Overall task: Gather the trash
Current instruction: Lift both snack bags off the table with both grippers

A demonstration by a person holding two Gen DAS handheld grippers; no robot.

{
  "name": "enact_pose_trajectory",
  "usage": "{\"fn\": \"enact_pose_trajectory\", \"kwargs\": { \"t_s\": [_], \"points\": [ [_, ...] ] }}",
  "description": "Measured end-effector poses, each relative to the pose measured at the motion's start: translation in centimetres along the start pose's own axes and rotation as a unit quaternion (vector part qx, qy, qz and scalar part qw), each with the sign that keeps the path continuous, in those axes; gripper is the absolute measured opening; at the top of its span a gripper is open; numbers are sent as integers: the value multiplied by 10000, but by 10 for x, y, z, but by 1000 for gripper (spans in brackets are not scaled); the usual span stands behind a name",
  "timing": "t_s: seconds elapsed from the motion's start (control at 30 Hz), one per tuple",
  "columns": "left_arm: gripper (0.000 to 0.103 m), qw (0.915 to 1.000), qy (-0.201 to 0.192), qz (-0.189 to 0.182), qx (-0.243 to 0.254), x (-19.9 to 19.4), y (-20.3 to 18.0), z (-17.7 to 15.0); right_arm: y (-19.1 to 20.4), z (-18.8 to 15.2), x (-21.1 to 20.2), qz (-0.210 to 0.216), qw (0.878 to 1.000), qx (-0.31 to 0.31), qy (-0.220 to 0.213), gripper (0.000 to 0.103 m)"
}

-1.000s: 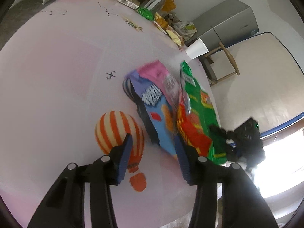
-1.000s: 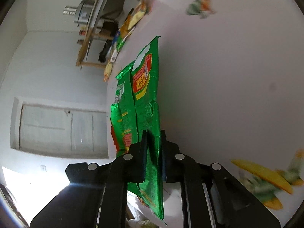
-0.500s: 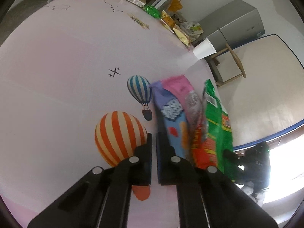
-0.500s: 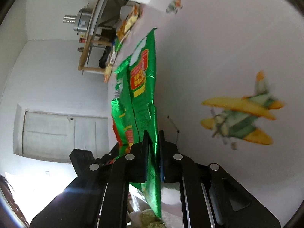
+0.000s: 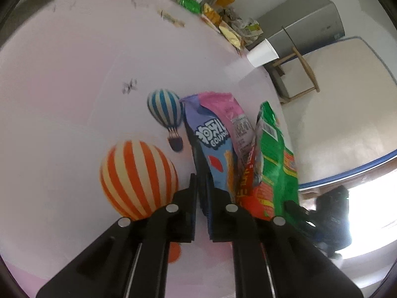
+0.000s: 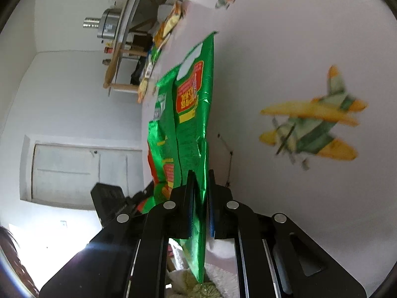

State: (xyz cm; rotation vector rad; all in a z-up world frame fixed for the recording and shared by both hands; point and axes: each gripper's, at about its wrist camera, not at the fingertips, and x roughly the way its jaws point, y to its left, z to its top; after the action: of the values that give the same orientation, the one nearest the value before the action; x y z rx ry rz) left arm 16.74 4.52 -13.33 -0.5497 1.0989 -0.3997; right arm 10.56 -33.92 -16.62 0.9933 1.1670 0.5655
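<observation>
My left gripper (image 5: 201,181) is shut on the edge of a blue and pink snack bag (image 5: 214,136), held upright above the pink tablecloth (image 5: 74,87). My right gripper (image 6: 200,181) is shut on a green snack bag (image 6: 192,104), held on edge above the cloth. The green bag (image 5: 275,159) also shows in the left wrist view, right beside the blue bag, with the right gripper (image 5: 295,211) dark behind it.
A white paper cup (image 5: 262,53) stands at the table's far edge, with several more wrappers (image 5: 223,22) beyond it. Printed balloons (image 5: 139,178) and a printed plane (image 6: 312,126) decorate the cloth. A wooden stool (image 5: 300,74) and grey cabinet (image 5: 305,27) stand past the edge.
My left gripper closed on the blue bag and lifted it upright beside the green bag. My right gripper kept its hold and moved along the table, bringing the printed plane into view.
</observation>
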Motion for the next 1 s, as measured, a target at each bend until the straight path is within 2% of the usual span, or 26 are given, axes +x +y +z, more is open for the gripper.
{"fn": "enact_pose_trajectory", "kwargs": {
  "t_s": [0.07, 0.27, 0.37, 0.53, 0.6, 0.67, 0.7, 0.73, 0.8, 0.9, 1.0],
  "points": [
    [4, 9993, -85, 269, 265, 0, -5, 2, 3, -2, 3, -34, 10000, -63, 54, 8],
    [0, 9963, -197, 515, 666, 4, -13, 1, 6, -4, 1, -313, 9992, -260, 56, 10],
    [0, 9958, -239, 528, 703, 5, -13, 2, 5, -3, -5, -485, 9983, -316, -72, 12],
    [0, 9942, -374, 689, 730, 3, -9, 6, -1, 1, -17, -492, 9981, -258, -269, 12],
    [1, 9951, -393, 609, 666, -1, -5, 8, -3, 0, -19, -512, 9979, -255, -301, 12],
    [6, 9958, -408, 569, 594, -5, -3, 9, -3, -2, -18, -542, 9977, -268, -301, 12],
    [18, 9959, -455, 584, 525, -10, -1, 9, -2, -3, -17, -578, 9974, -290, -302, 12],
    [35, 9958, -499, 615, 467, -15, 1, 8, 0, -3, -15, -619, 9971, -316, -303, 12],
    [46, 9956, -604, 638, 311, -27, 7, 5, 3, -4, -11, -695, 9965, -368, -295, 12],
    [46, 9981, -400, 317, 340, -36, 9, -4, 5, -3, -8, -733, 9962, -402, -263, 12],
    [46, 9992, 75, -366, 124, -30, 9, -17, 2, -2, -5, -692, 9965, -412, -212, 12]
  ]
}}
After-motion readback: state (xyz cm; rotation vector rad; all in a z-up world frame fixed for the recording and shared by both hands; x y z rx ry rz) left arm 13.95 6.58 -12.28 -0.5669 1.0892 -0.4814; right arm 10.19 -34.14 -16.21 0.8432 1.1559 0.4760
